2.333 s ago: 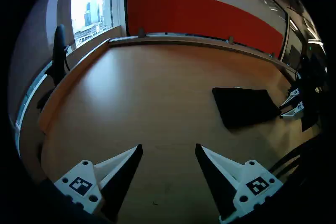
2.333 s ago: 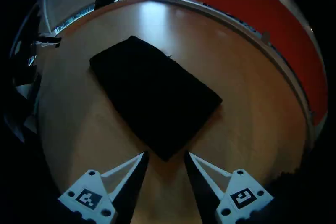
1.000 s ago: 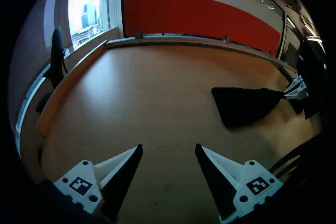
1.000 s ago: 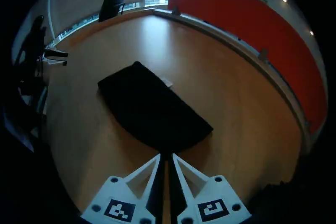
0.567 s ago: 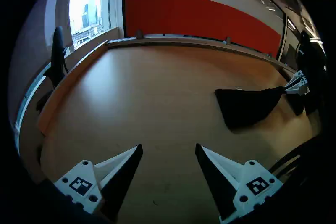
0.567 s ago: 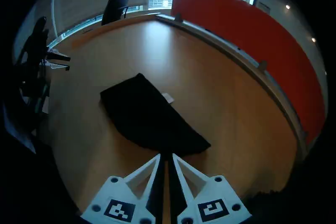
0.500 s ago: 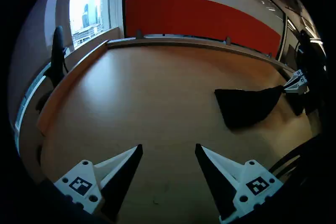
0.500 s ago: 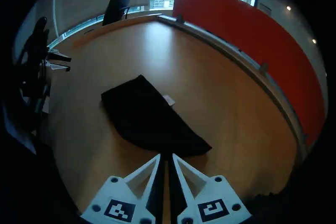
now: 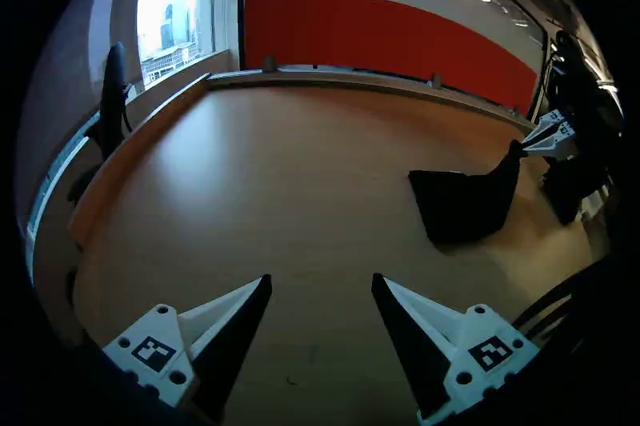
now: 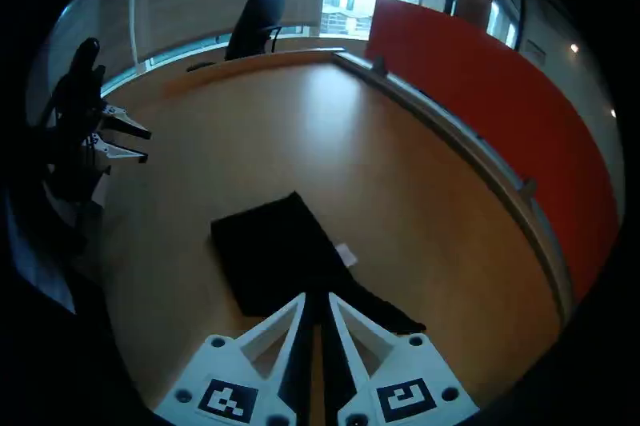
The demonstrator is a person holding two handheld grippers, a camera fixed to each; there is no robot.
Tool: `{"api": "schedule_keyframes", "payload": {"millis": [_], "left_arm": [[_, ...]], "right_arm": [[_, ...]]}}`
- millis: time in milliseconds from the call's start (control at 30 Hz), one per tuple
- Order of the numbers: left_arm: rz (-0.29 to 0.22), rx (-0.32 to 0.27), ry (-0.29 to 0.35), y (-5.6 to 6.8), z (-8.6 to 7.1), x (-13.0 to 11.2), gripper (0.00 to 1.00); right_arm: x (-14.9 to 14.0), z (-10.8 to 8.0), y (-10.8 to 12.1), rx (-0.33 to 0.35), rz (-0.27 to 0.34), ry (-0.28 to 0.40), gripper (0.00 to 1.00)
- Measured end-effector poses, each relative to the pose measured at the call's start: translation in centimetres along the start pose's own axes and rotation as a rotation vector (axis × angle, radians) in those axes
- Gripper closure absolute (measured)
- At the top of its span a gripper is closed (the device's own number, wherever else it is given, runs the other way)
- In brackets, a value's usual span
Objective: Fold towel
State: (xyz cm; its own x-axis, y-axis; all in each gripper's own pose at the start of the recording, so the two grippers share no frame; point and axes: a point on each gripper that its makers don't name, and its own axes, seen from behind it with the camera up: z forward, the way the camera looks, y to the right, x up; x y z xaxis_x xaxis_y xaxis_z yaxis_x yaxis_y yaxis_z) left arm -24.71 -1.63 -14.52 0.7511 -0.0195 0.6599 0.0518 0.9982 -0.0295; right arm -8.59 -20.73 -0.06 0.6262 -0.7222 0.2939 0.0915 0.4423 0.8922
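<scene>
Our right gripper (image 10: 317,298) had its jaws pressed together on one corner of the black towel (image 10: 272,258). That corner was raised into a peak, while the rest of the cloth lay flat on the wooden table (image 9: 280,162). Our left gripper (image 9: 320,278) had its jaws wide apart with nothing between them, and it hung over bare wood well apart from the towel.

We judged the hold to be the weak point. Only a small bit of corner sat between the tips, so a quick pull could have slid it free and dropped the fold halfway. Nothing pinned the flat part either, and the tabletop looked smooth. Carrying the corner across might therefore have dragged the whole towel along instead of turning it over.

With a single corner lifted, we also expected the cloth to crease on a slant, leaving the edges misaligned. A small white tag (image 10: 346,254) lay just beside the towel's far edge, and it could have been tucked out of sight or left sticking out.
</scene>
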Motion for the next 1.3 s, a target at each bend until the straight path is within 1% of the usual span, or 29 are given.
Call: {"api": "schedule_keyframes", "payload": {"millis": [200, 367, 467, 567, 667, 800, 867, 967, 1100, 1167, 1300], "left_arm": [[-0.016, 0.001, 0.003, 0.1, -0.2, -0.3, 0.07], [-0.031, 0.005, 0.009, 0.0, -0.4, -0.3, 0.07], [-0.037, 0.008, 0.010, -0.1, -0.5, -0.3, 0.07], [-0.043, 0.009, 0.011, -0.2, -0.6, -0.4, 0.07], [-0.048, 0.011, 0.011, -0.2, -0.7, -0.5, 0.07], [-0.054, 0.013, 0.011, -0.2, -0.9, -0.7, 0.07], [-0.055, 0.012, 0.013, -0.2, -0.9, -0.6, 0.07], [-0.056, 0.012, 0.014, -0.1, -0.9, -0.6, 0.07], [-0.058, 0.011, 0.013, -0.1, -0.9, -0.7, 0.07], [-0.056, 0.010, 0.014, -0.1, -0.9, -0.7, 0.07], [-0.055, 0.011, 0.015, -0.2, -1.0, -0.7, 0.07]], "right_arm": [[2.4, 1.4, -1.2, 0.046, -0.057, 0.012, 0.95], [3.2, 2.6, -2.0, 0.076, -0.086, 0.006, 0.95], [3.6, 3.6, -2.8, 0.100, -0.097, 0.000, 0.95], [3.9, 4.9, -3.9, 0.136, -0.108, -0.012, 0.95], [4.1, 6.8, -5.4, 0.180, -0.115, -0.026, 0.95], [3.8, 9.1, -7.1, 0.228, -0.103, -0.048, 0.95], [3.6, 9.7, -7.5, 0.237, -0.094, -0.056, 0.95], [3.5, 10.1, -7.8, 0.245, -0.093, -0.061, 0.95], [3.3, 10.0, -8.1, 0.252, -0.099, -0.065, 0.94], [3.2, 9.9, -8.2, 0.253, -0.098, -0.066, 0.91], [2.9, 9.7, -8.3, 0.258, -0.092, -0.065, 0.51]]}}
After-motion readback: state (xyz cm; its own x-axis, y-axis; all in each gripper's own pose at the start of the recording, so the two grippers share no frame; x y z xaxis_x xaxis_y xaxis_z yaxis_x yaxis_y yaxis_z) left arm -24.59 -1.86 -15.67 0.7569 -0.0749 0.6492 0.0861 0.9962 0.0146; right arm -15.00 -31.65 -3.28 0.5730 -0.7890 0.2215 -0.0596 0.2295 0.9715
